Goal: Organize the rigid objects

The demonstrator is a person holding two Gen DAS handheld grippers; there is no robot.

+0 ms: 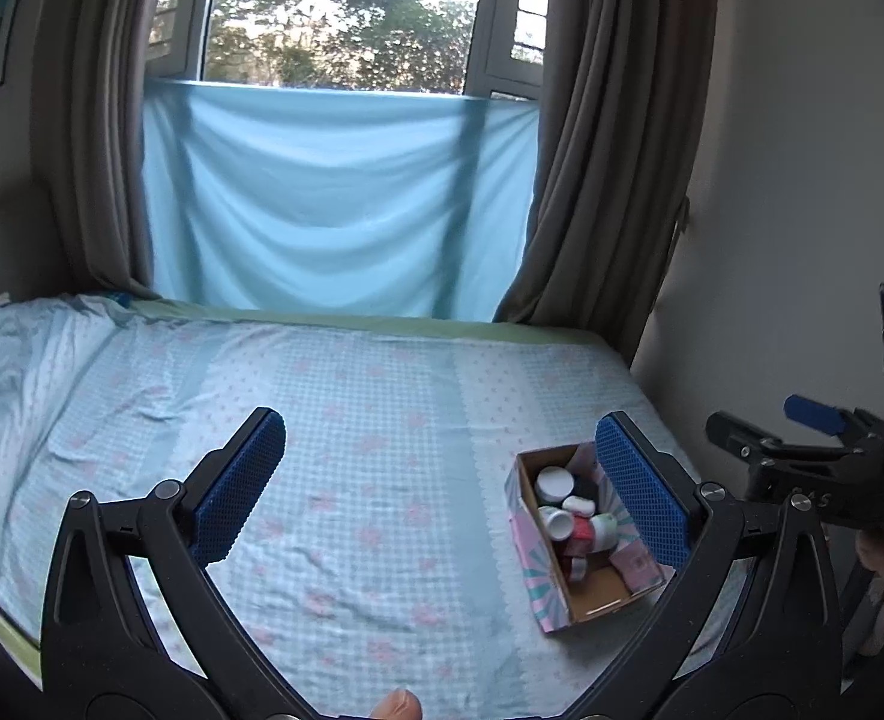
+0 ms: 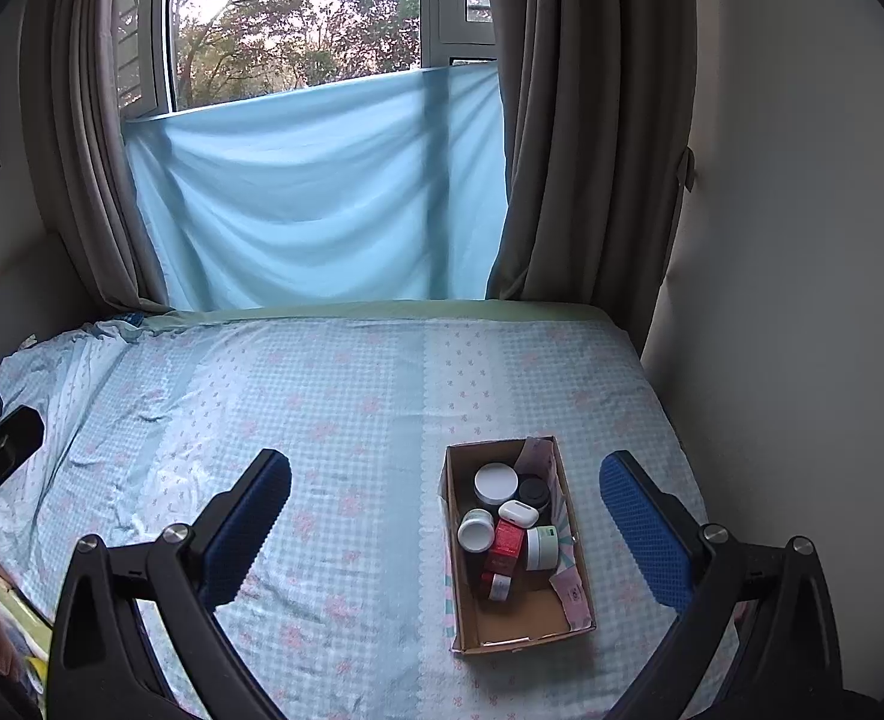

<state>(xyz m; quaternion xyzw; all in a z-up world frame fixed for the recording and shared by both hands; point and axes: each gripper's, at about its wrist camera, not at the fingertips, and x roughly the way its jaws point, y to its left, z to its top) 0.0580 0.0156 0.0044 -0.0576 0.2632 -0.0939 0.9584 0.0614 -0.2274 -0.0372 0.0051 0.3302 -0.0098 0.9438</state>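
Observation:
A small cardboard box (image 2: 520, 630) with pink patterned sides stands on the bed, right of the middle. It holds several small jars and bottles: a white-lidded jar (image 2: 496, 480), a black-lidded jar (image 2: 533, 492), a red bottle (image 2: 506, 540) and a pale green jar (image 2: 541, 547). The box also shows in the left wrist view (image 1: 553, 594). My right gripper (image 2: 445, 531) is open and empty, held above the bed with the box between its fingers in view. My left gripper (image 1: 442, 483) is open and empty, to the left of the box. Its right finger (image 1: 640, 492) hides part of the box.
The bed (image 2: 333, 420) has a blue and pink checked sheet. A wall (image 2: 802, 240) runs along its right side. Curtains (image 2: 586, 150) and a light blue cloth (image 2: 321, 198) hang at the window behind. The right gripper shows at the right edge of the left wrist view (image 1: 814, 426).

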